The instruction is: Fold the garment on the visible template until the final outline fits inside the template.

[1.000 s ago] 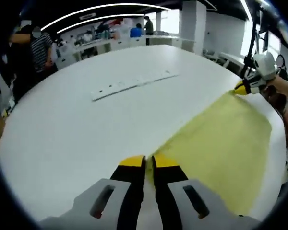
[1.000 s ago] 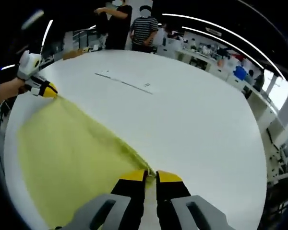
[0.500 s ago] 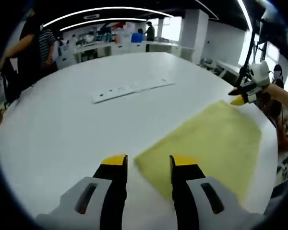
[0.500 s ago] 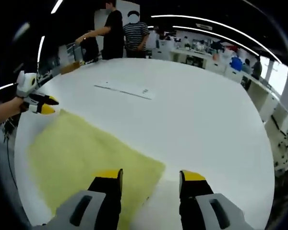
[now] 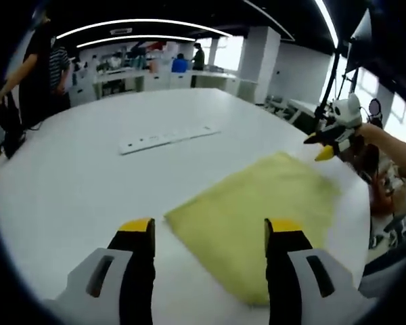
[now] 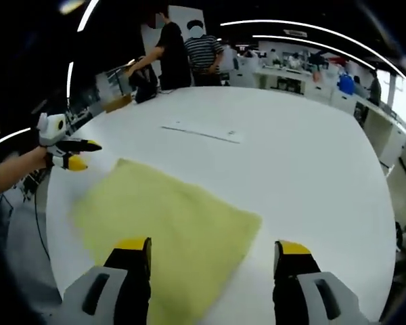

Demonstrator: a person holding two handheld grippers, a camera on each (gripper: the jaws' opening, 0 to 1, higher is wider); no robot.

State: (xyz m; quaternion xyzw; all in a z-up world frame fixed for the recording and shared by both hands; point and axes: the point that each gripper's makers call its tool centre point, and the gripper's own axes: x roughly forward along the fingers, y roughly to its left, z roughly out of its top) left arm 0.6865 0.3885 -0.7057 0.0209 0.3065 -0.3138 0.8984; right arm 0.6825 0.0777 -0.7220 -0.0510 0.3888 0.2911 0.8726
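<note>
The pale yellow rectangular cloth garment (image 5: 257, 217) lies flat on the round white bench (image 5: 74, 183), toward the edge nearest the person, one corner pointing between the jaws of each gripper. We see no marked template outline under or around it in either view, so fit cannot be judged; the long white flat strip with small markings (image 5: 166, 137) further in on the bench lies well apart from the cloth. The left gripper (image 5: 210, 227) has its jaws spread wide and holds nothing; the near cloth corner sits between them, not touched. The right gripper (image 6: 213, 246) is likewise wide open and empty, jaws straddling its cloth edge. We judge the step in hand to be a release after laying the cloth out, with the next fold not yet begun. To do it well: re-grip two matching corners at the very edge, lift both evenly, carry them across together and lay them edge on edge so no skew builds up. The left gripper view shows the right gripper at the cloth's far corner, beside a sleeve and tripod legs; the right gripper view shows the left gripper at its own far corner, jaws apart, plus two people standing behind the bench (image 6: 183, 51).
</note>
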